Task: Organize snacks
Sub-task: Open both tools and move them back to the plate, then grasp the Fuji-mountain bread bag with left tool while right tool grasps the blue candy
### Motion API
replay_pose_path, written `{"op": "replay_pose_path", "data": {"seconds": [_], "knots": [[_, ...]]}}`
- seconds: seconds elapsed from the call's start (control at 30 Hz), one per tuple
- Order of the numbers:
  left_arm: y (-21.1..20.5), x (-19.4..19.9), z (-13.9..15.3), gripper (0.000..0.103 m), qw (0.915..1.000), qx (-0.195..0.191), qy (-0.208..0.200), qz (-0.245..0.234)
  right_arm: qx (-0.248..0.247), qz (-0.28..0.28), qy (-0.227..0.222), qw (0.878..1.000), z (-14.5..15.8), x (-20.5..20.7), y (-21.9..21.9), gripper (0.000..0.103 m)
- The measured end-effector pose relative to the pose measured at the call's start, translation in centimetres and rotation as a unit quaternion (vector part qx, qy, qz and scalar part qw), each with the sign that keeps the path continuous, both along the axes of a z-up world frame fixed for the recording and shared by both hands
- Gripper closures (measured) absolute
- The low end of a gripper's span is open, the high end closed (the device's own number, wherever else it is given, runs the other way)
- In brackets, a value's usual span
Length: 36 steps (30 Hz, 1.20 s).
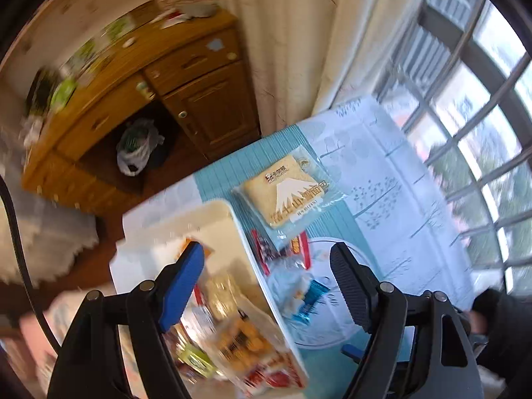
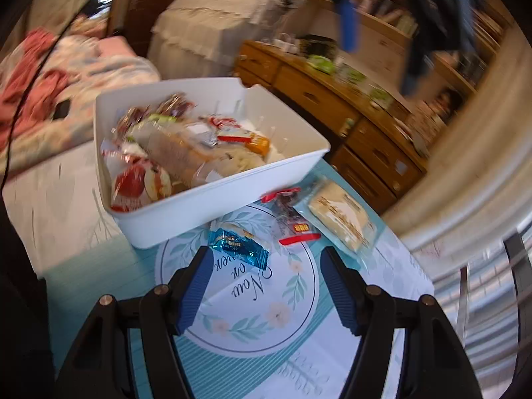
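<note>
My left claw [image 1: 266, 266] hung released over the near wall of the white bin [image 1: 247, 249], nothing between its jaws; my right claw [image 2: 266, 266] was likewise spread and empty, low over the surface [image 2: 266, 316]. The bin was already heaped with wrapped snacks, and three packets lay outside it on the mat, just beside its wall. The blue candy [image 2: 241, 246] sat nearest my right claw, just ahead of its left pad. Past it lay the red-ended pack [image 2: 292, 216], and touching that, the bread pack [image 2: 342, 216]. I judged all three light. The candy looked small and crinkly, its foil likely slippery, so I would pinch it across the middle of its body rather than by a twisted end. The bread looked soft and squashable under loose film; I would take it across its short width with a gentle squeeze, or by the sealed edge. The red-ended pack seemed thin and floppy, best taken mid-length.
</note>
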<state>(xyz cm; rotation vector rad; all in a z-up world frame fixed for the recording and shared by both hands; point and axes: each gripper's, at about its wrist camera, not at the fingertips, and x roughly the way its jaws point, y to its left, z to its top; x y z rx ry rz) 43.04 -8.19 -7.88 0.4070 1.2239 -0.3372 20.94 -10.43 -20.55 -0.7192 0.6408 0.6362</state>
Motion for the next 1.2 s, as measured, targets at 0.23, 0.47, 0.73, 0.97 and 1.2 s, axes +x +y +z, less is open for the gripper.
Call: {"op": "replay_pose_path", "data": {"seconds": [0.23, 0.47, 0.73, 0.97, 1.2], "knots": [[-4.6, 3.7, -4.3, 0.013, 0.9923, 0.065, 0.018, -0.105, -0.047, 0.076, -0.006, 0.996, -2.9, 1.5, 0.6, 0.036], [-7.9, 5.3, -10.8, 0.004, 0.9702, 0.110, 0.062, -0.207, -0.052, 0.124, 0.006, 0.991, -5.2, 3.0, 1.2, 0.036], [-9.5, 7.8, -17.2, 0.004, 0.9590, 0.156, 0.092, -0.218, -0.052, 0.164, 0.017, 0.985, -7.6, 3.5, 1.6, 0.036], [-10.2, 9.6, -21.0, 0.004, 0.9529, 0.169, 0.119, -0.222, -0.050, 0.183, 0.015, 0.982, -8.7, 4.1, 2.0, 0.036], [-10.7, 11.4, -23.3, 0.000, 0.9537, 0.146, 0.153, -0.214, -0.016, 0.183, 0.046, 0.982, -8.5, 5.6, 2.0, 0.037]]}}
